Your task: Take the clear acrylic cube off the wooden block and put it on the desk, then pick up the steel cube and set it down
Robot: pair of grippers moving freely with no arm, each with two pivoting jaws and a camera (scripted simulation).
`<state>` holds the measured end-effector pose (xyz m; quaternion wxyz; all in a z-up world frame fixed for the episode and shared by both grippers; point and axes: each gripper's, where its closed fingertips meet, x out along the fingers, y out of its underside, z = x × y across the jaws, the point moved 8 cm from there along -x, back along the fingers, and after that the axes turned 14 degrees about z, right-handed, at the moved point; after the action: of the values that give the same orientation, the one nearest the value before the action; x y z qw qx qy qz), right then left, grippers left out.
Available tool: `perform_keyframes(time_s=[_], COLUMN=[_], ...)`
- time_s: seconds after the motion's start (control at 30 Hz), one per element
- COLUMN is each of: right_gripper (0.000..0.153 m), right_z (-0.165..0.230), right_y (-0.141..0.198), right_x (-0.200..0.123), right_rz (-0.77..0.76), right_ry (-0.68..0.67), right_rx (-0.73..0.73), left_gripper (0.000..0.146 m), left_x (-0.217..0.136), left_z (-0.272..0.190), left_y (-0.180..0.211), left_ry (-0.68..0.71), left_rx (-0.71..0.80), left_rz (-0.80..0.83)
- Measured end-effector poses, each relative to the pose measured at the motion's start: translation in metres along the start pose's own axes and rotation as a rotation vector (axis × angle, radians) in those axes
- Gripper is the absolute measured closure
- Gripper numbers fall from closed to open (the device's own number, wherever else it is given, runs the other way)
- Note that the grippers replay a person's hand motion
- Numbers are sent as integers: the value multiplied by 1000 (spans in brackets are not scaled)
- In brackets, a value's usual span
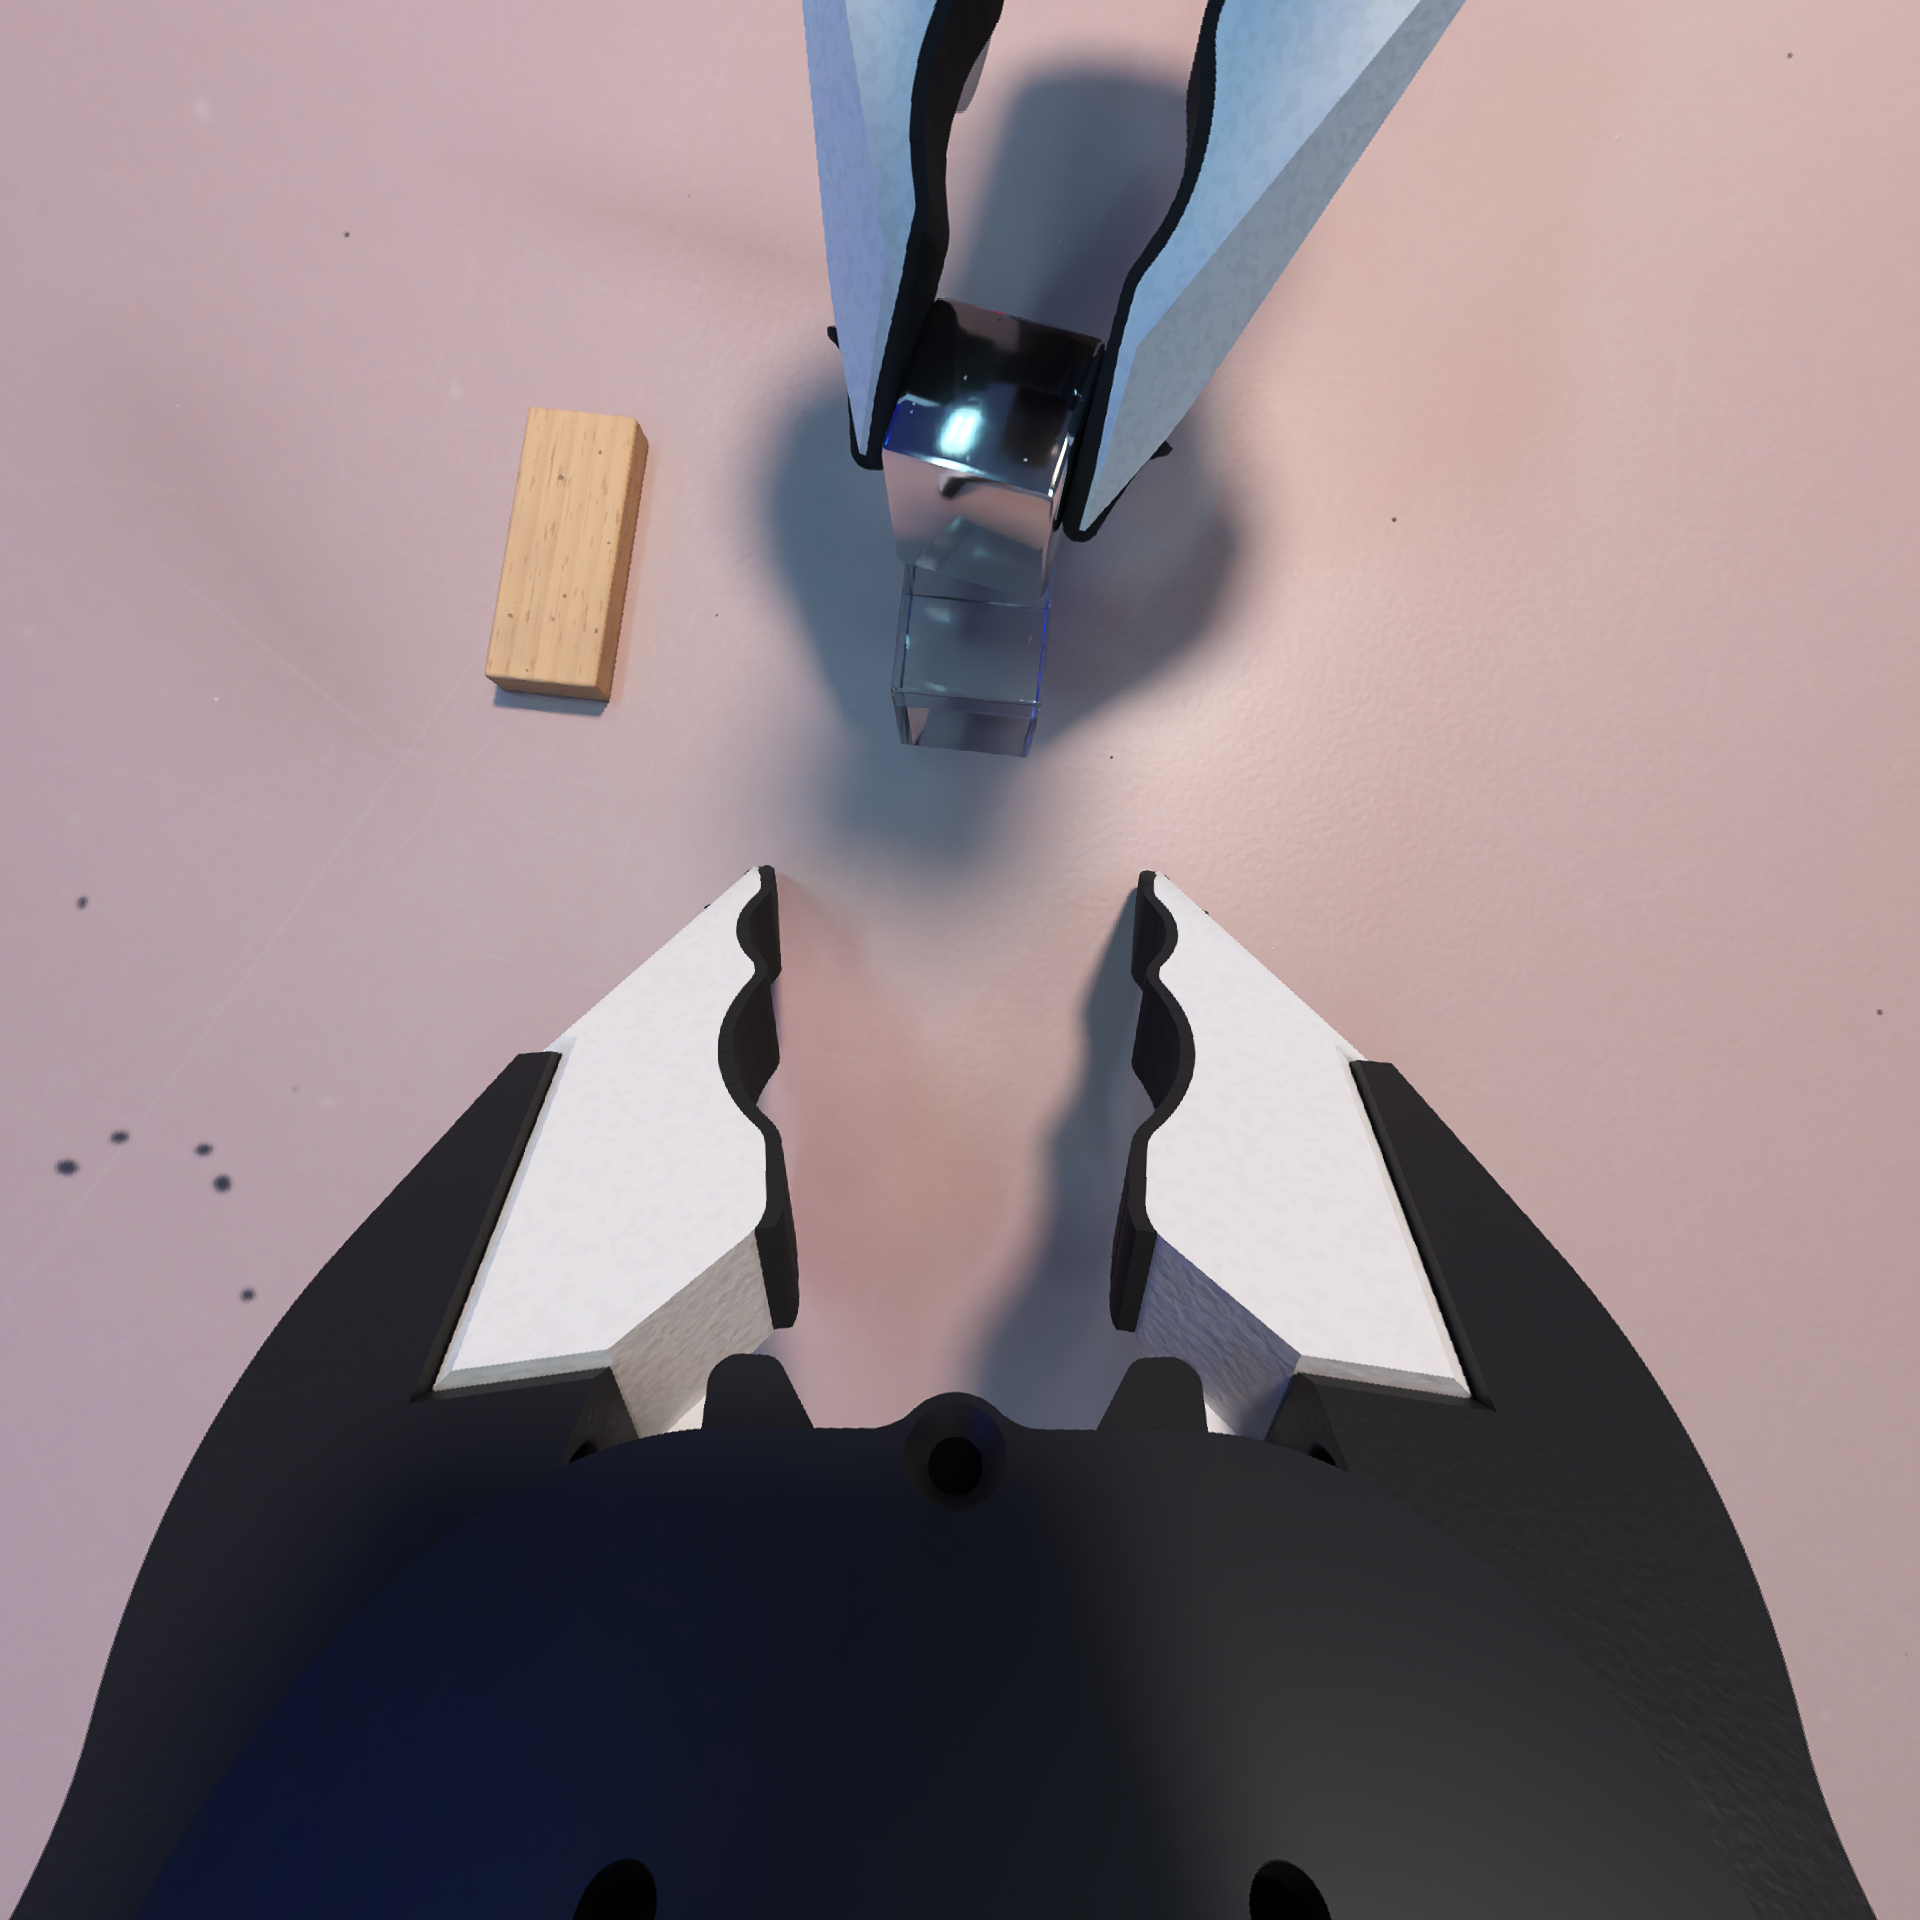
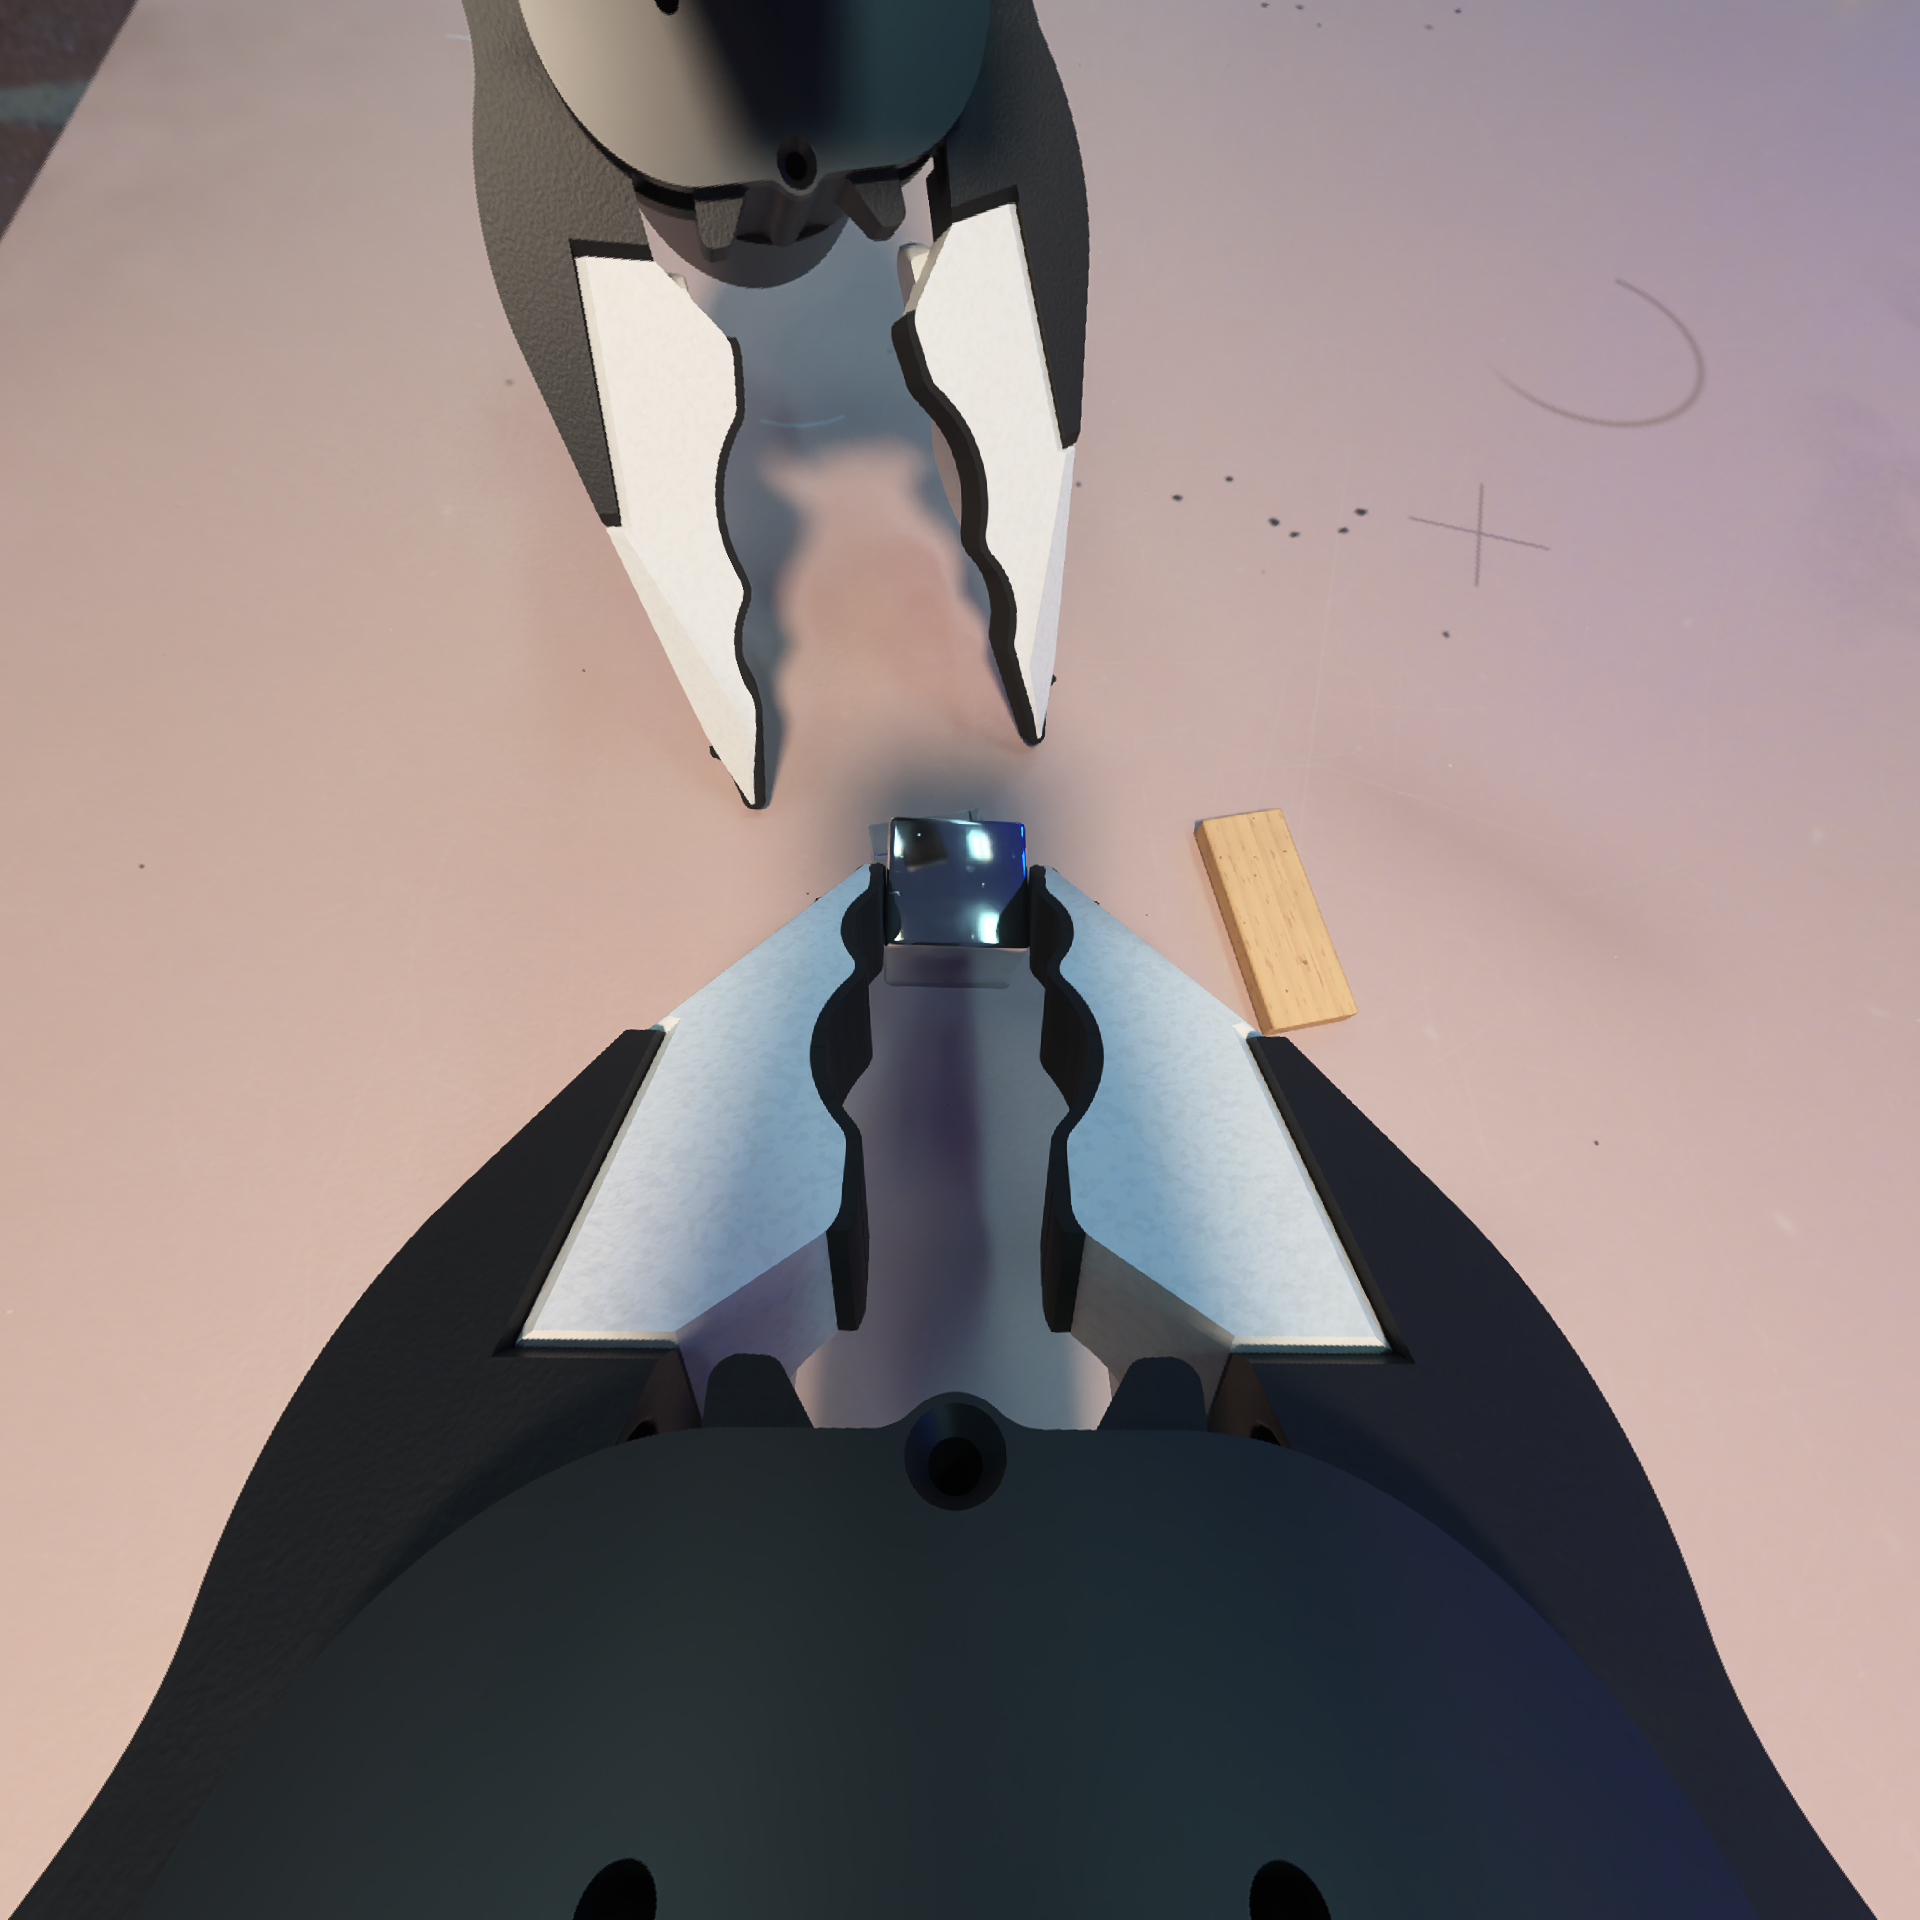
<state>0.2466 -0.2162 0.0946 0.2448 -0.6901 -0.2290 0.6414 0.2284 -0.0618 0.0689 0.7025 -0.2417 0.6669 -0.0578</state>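
My right gripper is shut on the shiny steel cube. In the left wrist view it comes down from the top with the steel cube between its fingertips. The clear acrylic cube stands on the pink desk, right under or just beside the steel cube; I cannot tell if they touch. A pale sliver of it shows below the steel cube in the right wrist view. The wooden block lies flat and bare to the left. My left gripper is open and empty, just short of the acrylic cube.
The two grippers face each other; the left gripper shows opposite in the right wrist view. The wooden block lies to the right of the right fingers there. Ink specks, a cross and a faint ring mark the desk.
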Motion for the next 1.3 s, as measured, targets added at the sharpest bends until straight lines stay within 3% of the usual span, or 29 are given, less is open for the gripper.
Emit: perform_keyframes(time_s=[1.3], right_gripper=[125], right_z=[2], right_y=[1], right_x=[3], right_rz=[15], right_ry=[35], right_rx=[-20], left_gripper=[77], left_x=[0], left_z=[-1], left_y=[0], left_ry=[-3], left_rx=[-6], left_rz=[-2])
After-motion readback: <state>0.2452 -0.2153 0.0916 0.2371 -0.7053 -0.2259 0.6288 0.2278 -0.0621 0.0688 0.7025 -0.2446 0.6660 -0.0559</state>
